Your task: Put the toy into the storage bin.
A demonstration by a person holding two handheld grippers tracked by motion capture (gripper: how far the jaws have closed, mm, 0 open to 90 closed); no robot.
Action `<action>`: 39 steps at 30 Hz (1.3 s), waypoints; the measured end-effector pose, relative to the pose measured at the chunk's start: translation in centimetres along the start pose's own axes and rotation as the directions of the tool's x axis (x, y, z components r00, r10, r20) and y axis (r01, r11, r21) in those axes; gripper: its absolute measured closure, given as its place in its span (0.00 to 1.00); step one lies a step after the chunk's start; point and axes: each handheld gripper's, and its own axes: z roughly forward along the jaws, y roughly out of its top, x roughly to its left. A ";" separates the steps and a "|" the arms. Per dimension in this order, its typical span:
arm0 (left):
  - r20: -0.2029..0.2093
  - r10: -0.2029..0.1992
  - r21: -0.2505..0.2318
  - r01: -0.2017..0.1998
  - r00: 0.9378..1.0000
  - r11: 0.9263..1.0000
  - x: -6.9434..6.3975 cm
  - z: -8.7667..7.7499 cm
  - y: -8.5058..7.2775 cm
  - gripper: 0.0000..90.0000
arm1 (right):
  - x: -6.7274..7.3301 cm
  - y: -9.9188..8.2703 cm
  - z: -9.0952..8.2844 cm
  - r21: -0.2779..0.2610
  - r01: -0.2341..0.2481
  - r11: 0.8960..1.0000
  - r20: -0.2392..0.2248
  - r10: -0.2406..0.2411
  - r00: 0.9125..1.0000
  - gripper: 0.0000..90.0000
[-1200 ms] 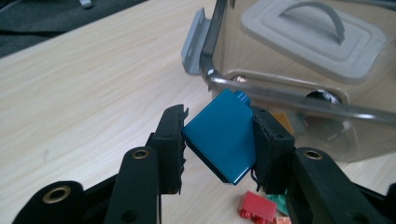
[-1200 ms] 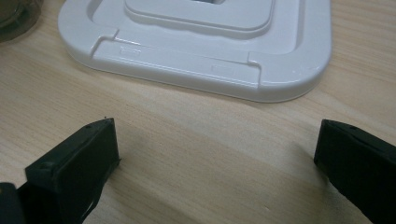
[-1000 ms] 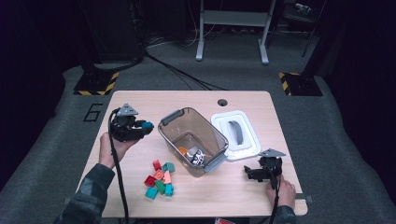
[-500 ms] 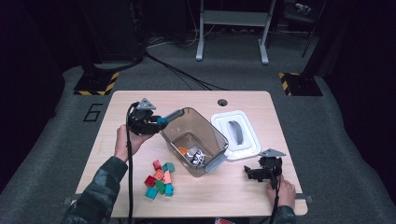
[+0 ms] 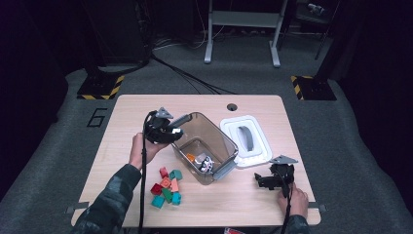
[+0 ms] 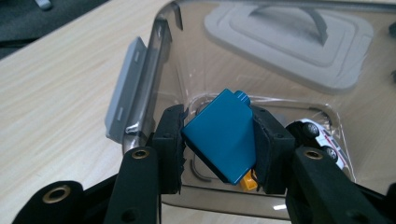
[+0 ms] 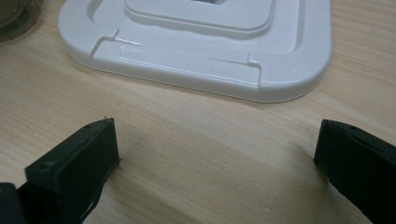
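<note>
blocks are the work in hand: the left tool (image 6: 219, 144) is clamped on a blue block (image 6: 220, 135), its two black pads pressing the block's sides, and the block sits tilted between them with a small stud on its upper end. in the left gripper view the held block hangs over the open mouth of the clear bin (image 6: 159, 60), which already holds a small white toy car (image 6: 322, 137) and an orange piece (image 6: 247, 181) on its floor. in the high view the left tool (image 5: 168, 130) is at the bin's (image 5: 221, 139) left rim, near the middle of the worktop (image 5: 126, 112). a cluster of loose blocks (image 5: 167, 187), red, green, teal and salmon, lies toward the worktop's near edge, left of the bin and apart from it. the white lid (image 5: 246, 141) with a grey handle lies flat just beside the bin on its right. the right tool (image 5: 273, 179) rests low near the worktop's near right corner, and in the right gripper view its jaws stand wide apart over bare wood with nothing between them, the lid's (image 7: 201, 56) edge just ahead.
</note>
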 end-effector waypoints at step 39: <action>-0.091 -0.013 -0.060 0.007 0.996 0.998 -0.5 -4.8 -4.4 0.22 | 0.0 0.0 0.0 -0.001 0.002 1.000 0.000 -0.002 1.000 0.00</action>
